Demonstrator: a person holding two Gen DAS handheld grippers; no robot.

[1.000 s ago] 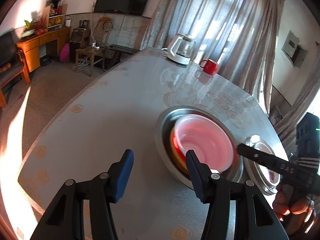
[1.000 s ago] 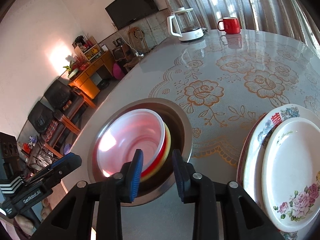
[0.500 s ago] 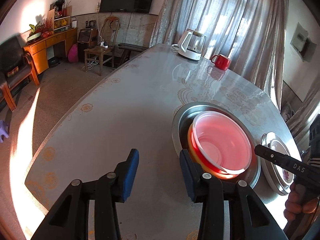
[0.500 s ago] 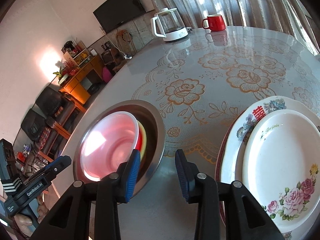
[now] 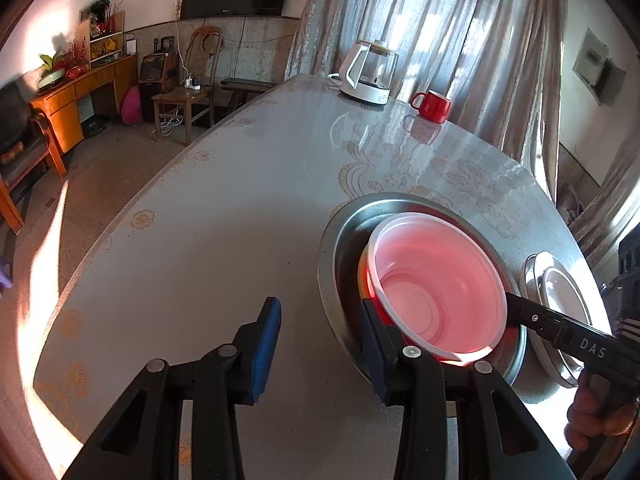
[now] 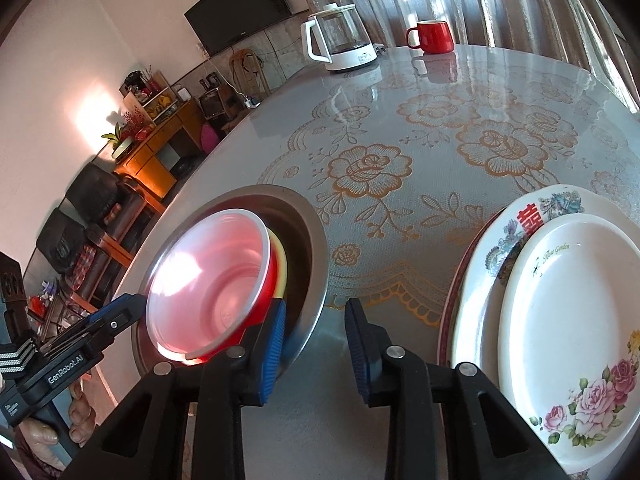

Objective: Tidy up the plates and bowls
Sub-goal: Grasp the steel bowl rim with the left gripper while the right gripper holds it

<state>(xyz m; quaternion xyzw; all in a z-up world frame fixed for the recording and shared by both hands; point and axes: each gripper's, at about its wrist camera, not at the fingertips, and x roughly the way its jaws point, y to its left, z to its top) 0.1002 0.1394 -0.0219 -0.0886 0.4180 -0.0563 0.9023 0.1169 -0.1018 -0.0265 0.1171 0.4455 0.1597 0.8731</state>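
Both grippers have widened, left gripper (image 5: 320, 354) and right gripper (image 6: 316, 350) each straddling the basin (image 6: 316, 252) rim, bowls (image 6: 212, 284) nested inside.

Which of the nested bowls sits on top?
The translucent white bowl: it sits inside the red bowl, which sits in the yellow bowl, all within the steel bowl.

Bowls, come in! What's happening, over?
Left tongs open, right tongs open. Bowls nested in steel basin. Plates stacked beside. Nothing blocking.
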